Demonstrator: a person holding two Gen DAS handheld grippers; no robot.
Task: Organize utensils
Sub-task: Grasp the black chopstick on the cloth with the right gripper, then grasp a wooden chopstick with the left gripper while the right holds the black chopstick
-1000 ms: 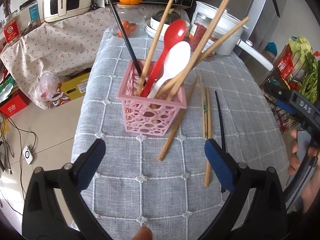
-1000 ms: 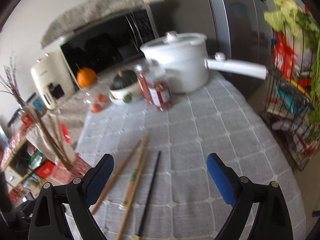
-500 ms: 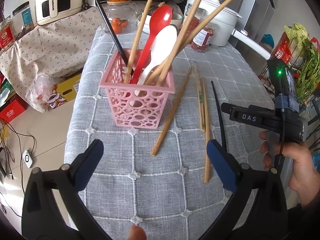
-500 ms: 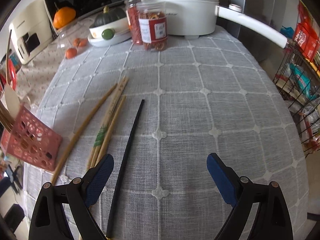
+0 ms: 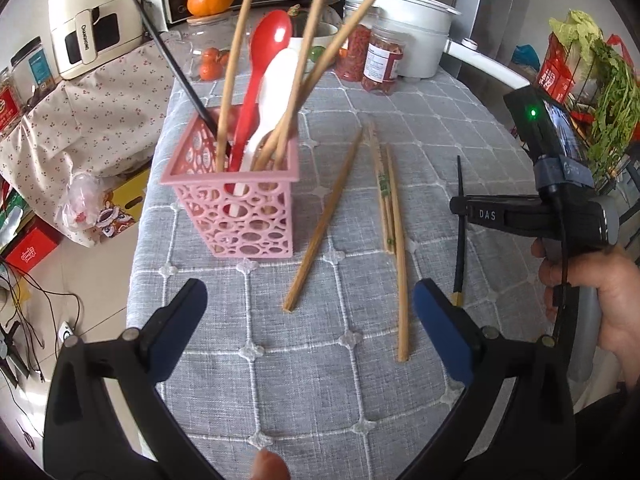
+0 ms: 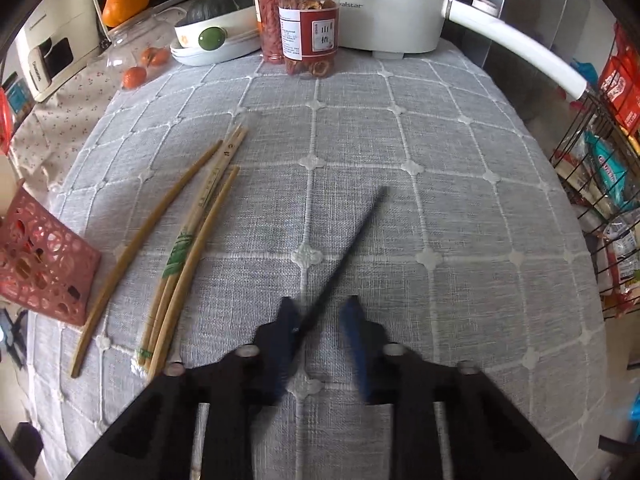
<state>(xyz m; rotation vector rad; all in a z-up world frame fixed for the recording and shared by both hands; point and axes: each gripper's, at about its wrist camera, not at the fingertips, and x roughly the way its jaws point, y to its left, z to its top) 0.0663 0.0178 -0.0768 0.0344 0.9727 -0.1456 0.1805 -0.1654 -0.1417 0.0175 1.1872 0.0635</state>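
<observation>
One black chopstick (image 6: 344, 256), tip angled far-right

Right wrist view: the right hand-held gripper (image 6: 320, 320) fingertips are motion-blurred; contact with the black chopstick (image 6: 348, 248) cannot be determined. The pink basket (image 6: 44, 264) is cut off at the left edge. Left wrist view: the wooden chopsticks (image 5: 236, 60) in the basket run past the top edge.

Grey woven tablecloth (image 6: 440, 152) is showing a white grid with clover knots; pink plastic basket (image 5: 240, 216) is showing circle cutouts, holding a glossy red spoon (image 5: 262, 64) and a plain white spoon (image 5: 276, 92). Tan bamboo chopsticks (image 6: 188, 248) are showing green print, a black chopstick (image 6: 352, 240) is lying beside blue-padded black gripper fingers (image 6: 356, 336).
</observation>
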